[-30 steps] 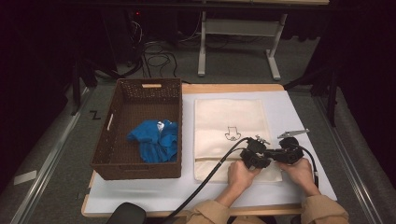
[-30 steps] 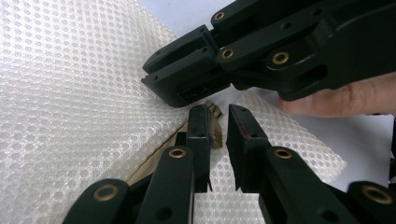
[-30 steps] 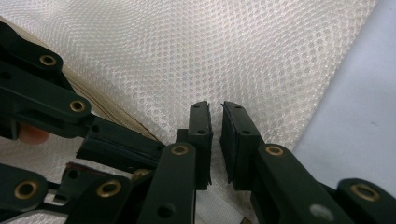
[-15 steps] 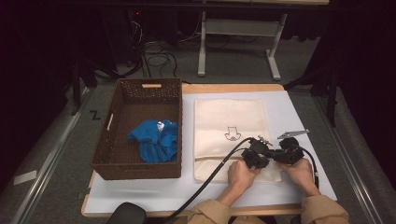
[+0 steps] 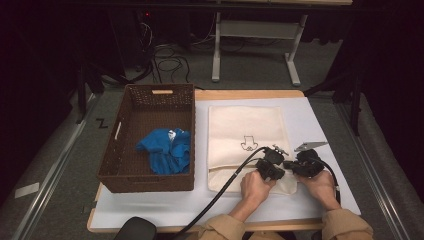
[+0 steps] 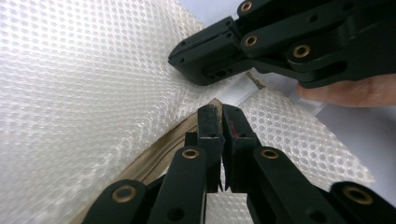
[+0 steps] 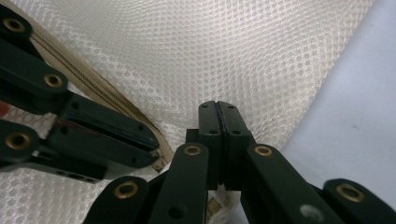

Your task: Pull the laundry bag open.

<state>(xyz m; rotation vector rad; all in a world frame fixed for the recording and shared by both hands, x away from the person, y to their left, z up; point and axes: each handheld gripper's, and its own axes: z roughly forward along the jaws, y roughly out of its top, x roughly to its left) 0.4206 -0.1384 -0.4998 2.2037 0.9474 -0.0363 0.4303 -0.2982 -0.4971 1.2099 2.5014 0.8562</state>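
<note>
Both tools are meeting at the zipper [image 6: 154,154] end nearest the right hand of the mesh laundry bag [image 5: 247,137], beside the basket [image 5: 150,107]: the left tool [image 6: 221,114] is pinching the zipper's pull there, the right tool [image 7: 218,112] is clamping the mesh just beside it.

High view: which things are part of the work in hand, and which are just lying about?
In hand:
- mesh laundry bag, cream, flat on the table
- its zipper
- left gripper and right gripper, both at the bag's near right corner

Lying about:
- wicker basket
- blue cloth in the basket
- small metal clip beside the bag
</note>
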